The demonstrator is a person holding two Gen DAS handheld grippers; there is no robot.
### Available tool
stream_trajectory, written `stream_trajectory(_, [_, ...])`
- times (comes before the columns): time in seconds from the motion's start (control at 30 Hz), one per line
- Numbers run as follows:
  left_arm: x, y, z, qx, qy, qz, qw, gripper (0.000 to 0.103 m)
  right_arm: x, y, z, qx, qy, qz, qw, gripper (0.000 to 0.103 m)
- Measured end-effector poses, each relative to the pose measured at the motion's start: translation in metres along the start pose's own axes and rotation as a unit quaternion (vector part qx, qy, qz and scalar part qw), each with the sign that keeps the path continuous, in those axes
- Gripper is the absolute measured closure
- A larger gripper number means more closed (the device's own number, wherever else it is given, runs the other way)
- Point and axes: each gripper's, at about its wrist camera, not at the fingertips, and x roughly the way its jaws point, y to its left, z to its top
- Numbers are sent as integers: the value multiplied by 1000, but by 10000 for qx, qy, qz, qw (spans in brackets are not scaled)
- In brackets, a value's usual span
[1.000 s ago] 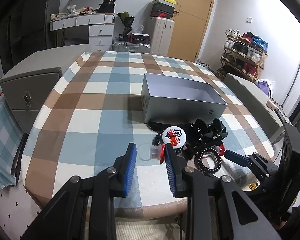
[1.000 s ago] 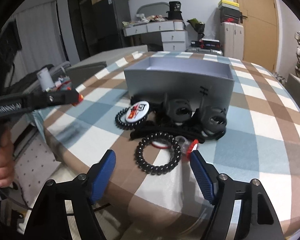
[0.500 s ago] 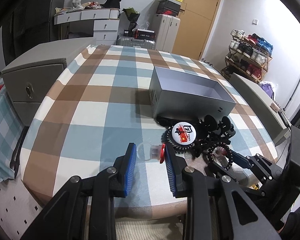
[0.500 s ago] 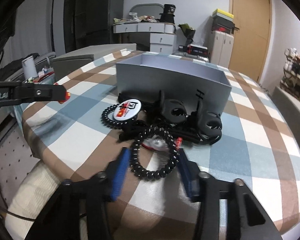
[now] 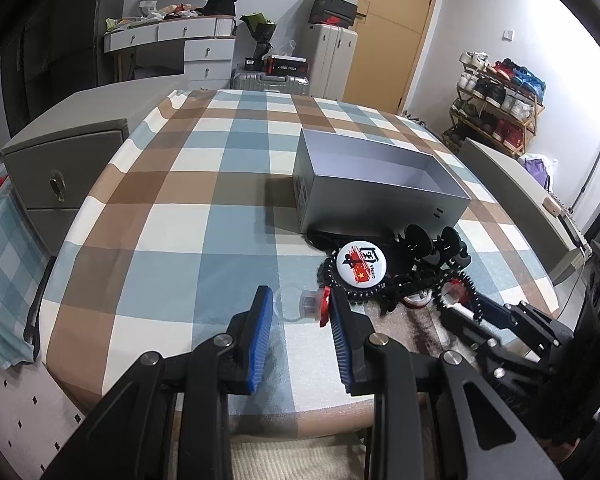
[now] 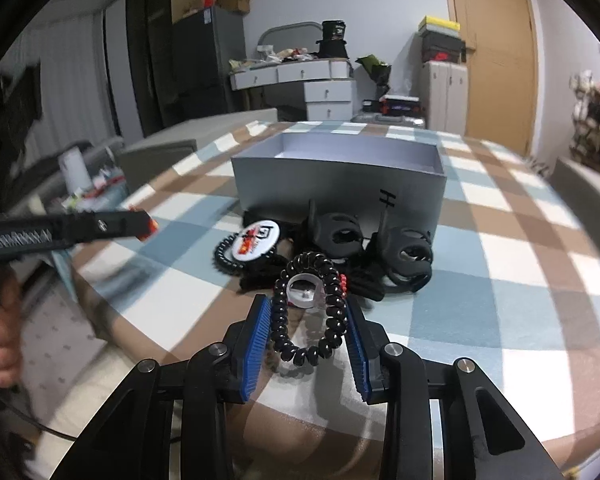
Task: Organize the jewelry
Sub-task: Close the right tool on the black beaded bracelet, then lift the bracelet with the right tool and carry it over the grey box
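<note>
Pinching black coil tie (image 6: 308, 312), right hand-held gripper (image 6: 307, 346) nearly closed

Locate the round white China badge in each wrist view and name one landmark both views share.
Left wrist view: the white China badge lies right of centre, on a black coil tie, in front of the grey box.
Right wrist view: the badge sits left of centre, beyond the right gripper and the black spiral hair tie between its fingers.
Shared landmark: the grey box just behind the pile.

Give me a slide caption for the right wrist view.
Right tongs close around a black spiral hair tie before the open grey box.
</note>
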Motion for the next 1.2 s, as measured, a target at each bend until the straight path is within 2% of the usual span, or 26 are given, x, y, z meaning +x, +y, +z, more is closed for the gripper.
stream_trajectory(0.07, [1, -3, 1, 21, 28, 19, 10000, 80, -2, -10, 2, 205, -27, 156, 9997, 67])
stream_trajectory(0.37, [9, -16, 6, 166, 129, 29, 9998, 80, -11, -70, 11, 1115, -326, 306, 9928, 65])
stream_trajectory(0.5, [13, -24, 9, 253, 177, 6, 9995, 80, -8, -96, 13, 1375, -145, 265, 9900, 63])
stream_trajectory(0.6, [15, -30, 9, 338, 209, 12, 9992, 80, -4, -110, 12, 1441, 135, 324, 9889, 57])
stream_trajectory(0.63, [17, -32, 9, 363, 233, 5, 9991, 80, -4, -114, 10, 1453, 193, 211, 9890, 57])
stream_trajectory(0.7, [19, -34, 10, 388, 261, 16, 9989, 80, -6, -118, 9, 1369, 258, 115, 9902, 57])
stream_trajectory(0.77, [21, -38, 10, 409, 296, -6, 9987, 80, -9, -116, 10, 1191, 278, -126, 9924, 50])
stream_trajectory(0.8, [22, -39, 10, 430, 307, -8, 9986, 80, -10, -115, 9, 1111, 284, -207, 9932, 41])
stream_trajectory(0.83, [22, -42, 10, 461, 311, -4, 9985, 80, -11, -114, 9, 1025, 282, -255, 9940, 36])
stream_trajectory(1.0, [22, -45, 10, 509, 331, -2, 9982, 80, -18, -98, 4, 399, 138, -697, 9967, 37])
stream_trajectory(1.07, [21, -45, 10, 489, 338, -1, 9982, 80, -21, -84, 2, 42, 19, -1088, 9941, 37])
stream_trajectory(1.2, [22, -45, 8, 473, 357, 23, 9982, 80, -16, -59, -6, -628, 5, -1446, 9875, 38])
